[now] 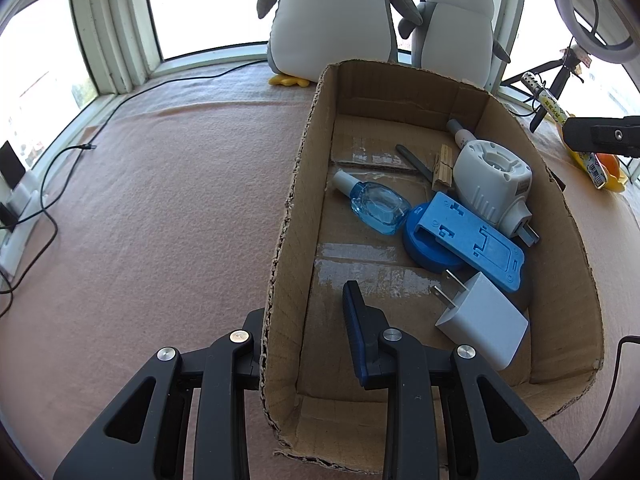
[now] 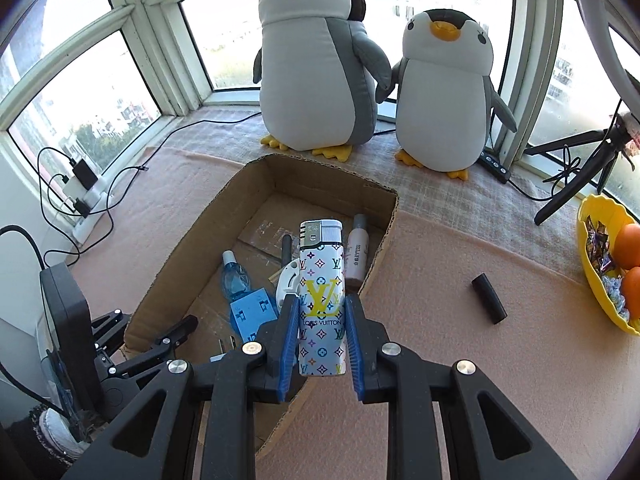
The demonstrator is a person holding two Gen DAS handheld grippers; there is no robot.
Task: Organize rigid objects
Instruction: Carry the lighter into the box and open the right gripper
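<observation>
**Lighter over the box, drop not yet made**

Starting far left: clamped shut on the cardboard box (image 1: 400,88) with the left gripper (image 1: 304,300), one finger outside the near-left wall, the blue-padded one inside. Looks like a bracing grip. Thin torn card, though; could buckle or drag the whole box if pulled.

Moving into the box: crowded already. Blue bottle (image 1: 378,208) lying flat, blue stand (image 1: 476,236) propped over a round lid, white charger (image 1: 484,320) near the front with prongs up. Bare floor only along the left side, so risks a bounce off hard plastic if released from this height.

Centre now: squeezed between the blue pads of the right gripper (image 2: 322,320), the patterned lighter (image 2: 322,280), upright, striker end forward, raised in front of the box's near-right wall. Smooth glossy body, gripped low; could pivot or slide out on a quick wrist roll. Released short, lands on the rim or the mat.

Further right: black cylinder (image 2: 488,298) lying loose on the pink mat, well apart from the box, probably next. Round, so likely to roll toward the yellow bowl (image 2: 588,240) if nudged.
</observation>
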